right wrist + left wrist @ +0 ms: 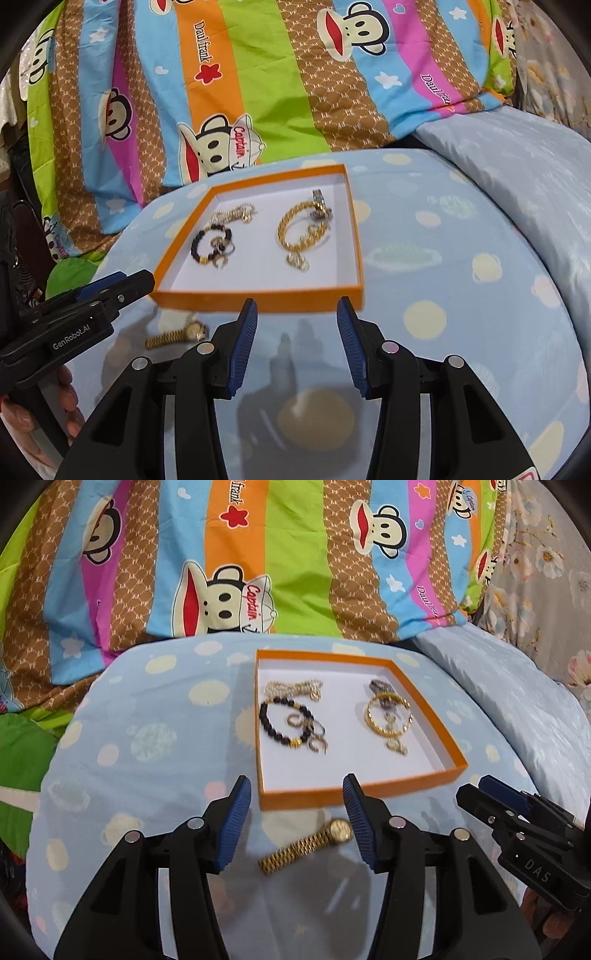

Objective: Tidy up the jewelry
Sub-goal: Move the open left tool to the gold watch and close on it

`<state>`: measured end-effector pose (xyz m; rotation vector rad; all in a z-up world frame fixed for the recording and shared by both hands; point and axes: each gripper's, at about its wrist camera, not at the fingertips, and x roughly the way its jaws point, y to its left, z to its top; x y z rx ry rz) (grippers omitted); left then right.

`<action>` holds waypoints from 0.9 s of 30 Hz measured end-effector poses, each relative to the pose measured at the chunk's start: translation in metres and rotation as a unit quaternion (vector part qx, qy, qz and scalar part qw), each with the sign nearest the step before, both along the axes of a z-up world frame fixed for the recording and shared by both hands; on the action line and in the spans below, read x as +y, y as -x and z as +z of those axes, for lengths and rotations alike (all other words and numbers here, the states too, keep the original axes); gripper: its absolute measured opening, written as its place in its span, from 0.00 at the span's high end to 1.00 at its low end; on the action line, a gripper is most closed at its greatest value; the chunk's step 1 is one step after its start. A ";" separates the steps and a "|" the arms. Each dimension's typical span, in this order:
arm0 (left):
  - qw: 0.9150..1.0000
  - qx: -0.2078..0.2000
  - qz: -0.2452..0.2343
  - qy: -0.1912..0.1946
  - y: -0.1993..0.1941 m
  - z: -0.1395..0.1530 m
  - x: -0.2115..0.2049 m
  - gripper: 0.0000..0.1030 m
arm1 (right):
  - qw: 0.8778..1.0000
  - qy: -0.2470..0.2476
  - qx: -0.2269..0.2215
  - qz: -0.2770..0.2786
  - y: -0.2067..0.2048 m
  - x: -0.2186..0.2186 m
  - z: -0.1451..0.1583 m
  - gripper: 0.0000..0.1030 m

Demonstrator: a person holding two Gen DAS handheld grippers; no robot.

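Note:
A gold watch (310,843) lies flat on the blue dotted cloth, just in front of an orange-walled box (354,788). My left gripper (295,786) is open, and the watch lies between its fingers with its face close to the right pad (360,830). Inside the box are a black bead bracelet (269,723), a gold bangle (384,720), a pale chain (291,688) and small rings (306,727). My right gripper (297,306) is open and empty, in front of the box (258,297). The watch (177,334) lies to its left.
The blue dotted cloth (147,720) covers a rounded cushion that falls away at its sides. A striped cartoon-monkey blanket (240,554) rises behind the box. A pale blue quilt (517,701) lies to the right. A person's hand (22,417) holds the left gripper (140,280).

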<state>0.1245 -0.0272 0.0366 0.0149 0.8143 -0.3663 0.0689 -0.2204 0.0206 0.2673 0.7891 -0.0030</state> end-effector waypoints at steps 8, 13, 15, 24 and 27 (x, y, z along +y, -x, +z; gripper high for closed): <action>1.000 0.024 -0.009 -0.007 0.012 -0.026 -0.011 0.34 | 1.000 -0.007 0.017 0.002 0.006 0.002 -0.013 0.57; 0.999 0.020 -0.021 -0.035 0.014 -0.035 -0.026 0.28 | 1.000 -0.003 0.024 0.001 0.003 0.002 -0.019 0.57; 0.999 0.028 -0.020 -0.039 0.011 -0.040 -0.029 0.28 | 1.000 -0.004 0.024 0.001 0.003 0.002 -0.020 0.57; 0.998 0.043 -0.014 -0.046 0.004 -0.046 -0.032 0.28 | 1.000 -0.011 0.027 -0.002 0.002 0.000 -0.023 0.55; 0.998 0.043 -0.015 -0.054 0.004 -0.047 -0.034 0.28 | 1.000 -0.007 0.028 -0.002 0.002 0.001 -0.024 0.54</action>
